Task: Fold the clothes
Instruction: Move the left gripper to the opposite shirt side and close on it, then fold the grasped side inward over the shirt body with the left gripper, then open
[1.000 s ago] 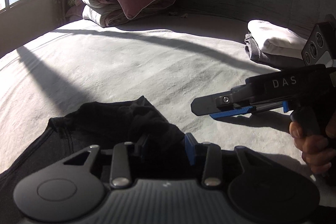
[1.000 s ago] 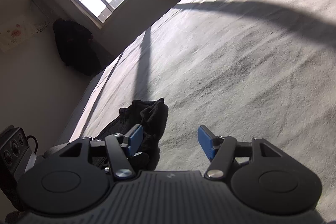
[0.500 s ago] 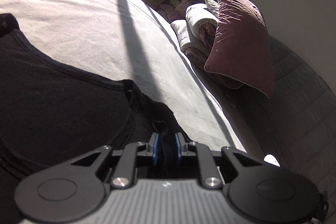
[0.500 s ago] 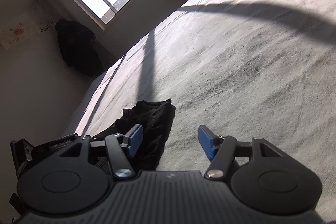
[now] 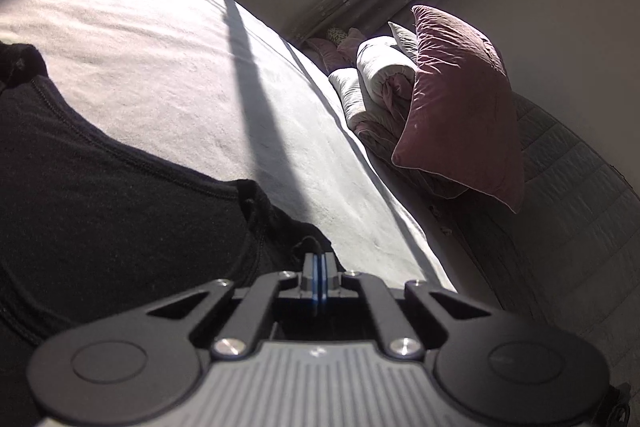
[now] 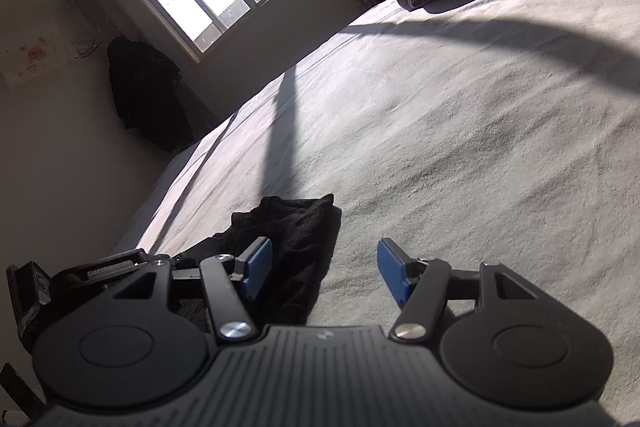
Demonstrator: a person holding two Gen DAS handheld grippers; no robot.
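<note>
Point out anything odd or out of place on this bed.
Nothing stands out. The black shirt lies rumpled on the sheet, unfolded, with the left gripper pinching its edge. The pillow leans on rolled bedding.

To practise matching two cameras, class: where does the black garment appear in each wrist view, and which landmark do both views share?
Left wrist: black garment fills the lower left, reaching the left claw.
Right wrist: it lies at lower centre-left.
Shared landmark: the maroon pillow by the window.

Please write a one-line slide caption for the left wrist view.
Left gripper pinches the black garment on the sunlit bed, maroon pillow beyond.
</note>
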